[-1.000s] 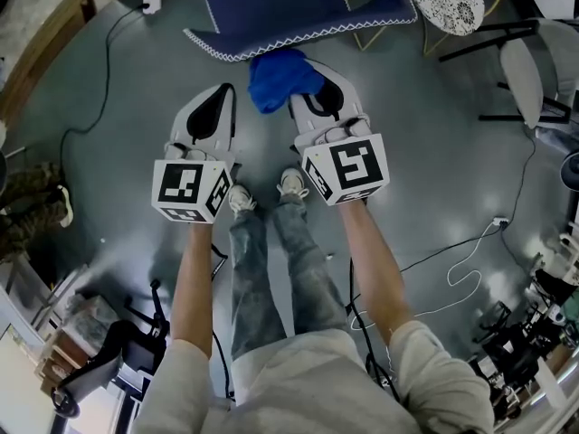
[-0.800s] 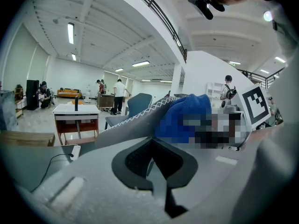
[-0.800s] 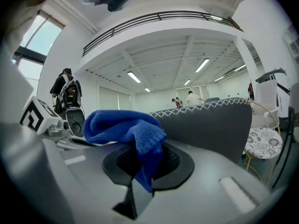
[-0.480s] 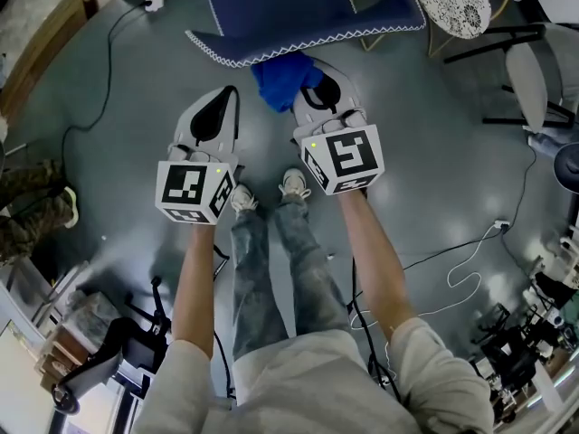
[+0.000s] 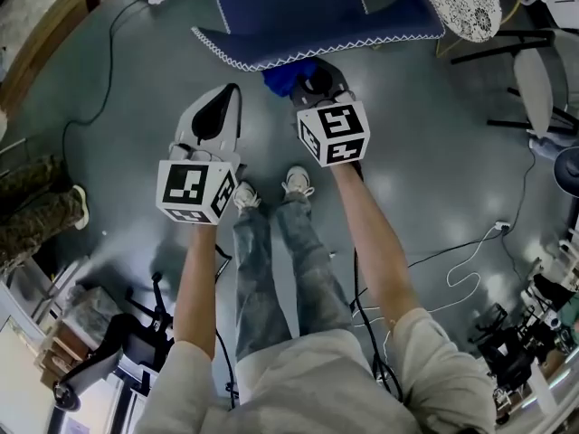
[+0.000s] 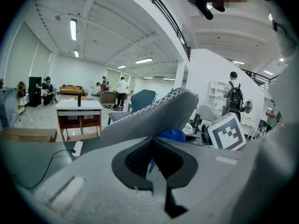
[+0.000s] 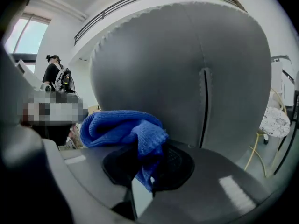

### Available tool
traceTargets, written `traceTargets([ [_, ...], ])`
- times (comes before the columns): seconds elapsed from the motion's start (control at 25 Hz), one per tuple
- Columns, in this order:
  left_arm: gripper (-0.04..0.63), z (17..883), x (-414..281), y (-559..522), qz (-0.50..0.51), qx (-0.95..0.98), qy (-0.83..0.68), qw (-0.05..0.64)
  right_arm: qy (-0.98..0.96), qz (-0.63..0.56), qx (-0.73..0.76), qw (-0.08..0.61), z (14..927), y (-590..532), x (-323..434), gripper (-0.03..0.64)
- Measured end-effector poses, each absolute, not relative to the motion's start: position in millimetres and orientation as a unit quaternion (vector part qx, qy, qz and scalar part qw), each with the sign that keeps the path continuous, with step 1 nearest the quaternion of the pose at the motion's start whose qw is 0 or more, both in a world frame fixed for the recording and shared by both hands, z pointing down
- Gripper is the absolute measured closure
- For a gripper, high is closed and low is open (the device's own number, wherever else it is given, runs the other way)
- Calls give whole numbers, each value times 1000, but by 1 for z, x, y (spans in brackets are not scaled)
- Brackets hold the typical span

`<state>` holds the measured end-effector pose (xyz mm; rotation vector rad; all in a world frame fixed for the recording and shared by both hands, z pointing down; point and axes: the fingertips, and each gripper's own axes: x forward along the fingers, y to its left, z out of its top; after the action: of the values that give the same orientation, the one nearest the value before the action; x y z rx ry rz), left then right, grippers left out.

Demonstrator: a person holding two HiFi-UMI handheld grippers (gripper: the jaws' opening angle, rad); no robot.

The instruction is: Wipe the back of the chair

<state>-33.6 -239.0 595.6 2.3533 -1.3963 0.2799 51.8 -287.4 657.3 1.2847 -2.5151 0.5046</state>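
Pinching blue cloth [image 7: 122,127] between right gripper [image 7: 144,171] jaws, chair back [image 7: 159,73] close ahead

The blue chair [image 5: 298,7], edged in white stitching, fills the top centre of the frame. A bunched blue knitted cloth [image 5: 282,76], pinched in the right hand-held gripper [image 7: 145,164], lies right at the chair back's edge.

The left gripper [image 6: 152,141], closed and empty, faces the chair back [image 6: 156,113].

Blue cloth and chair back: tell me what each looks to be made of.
Blue cloth: soft knitted or terry-like fabric, matte; a ribbed weave shows and it folds limply. Chair back: smooth padded upholstery, leather-like or tightly woven, I cannot tell which; it has a zigzag stitched edge and a vertical seam.
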Motion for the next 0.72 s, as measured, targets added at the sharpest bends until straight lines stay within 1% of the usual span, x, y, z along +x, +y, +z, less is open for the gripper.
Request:
traceTargets([
  [0.44,595,595,-39,-238,102,841,-495,192,-851,216,445,176,709,-298,47,569],
  [0.72,595,591,-40,-231,103,841,-497,188,-847,222,449,177,712,-291,50,570],
])
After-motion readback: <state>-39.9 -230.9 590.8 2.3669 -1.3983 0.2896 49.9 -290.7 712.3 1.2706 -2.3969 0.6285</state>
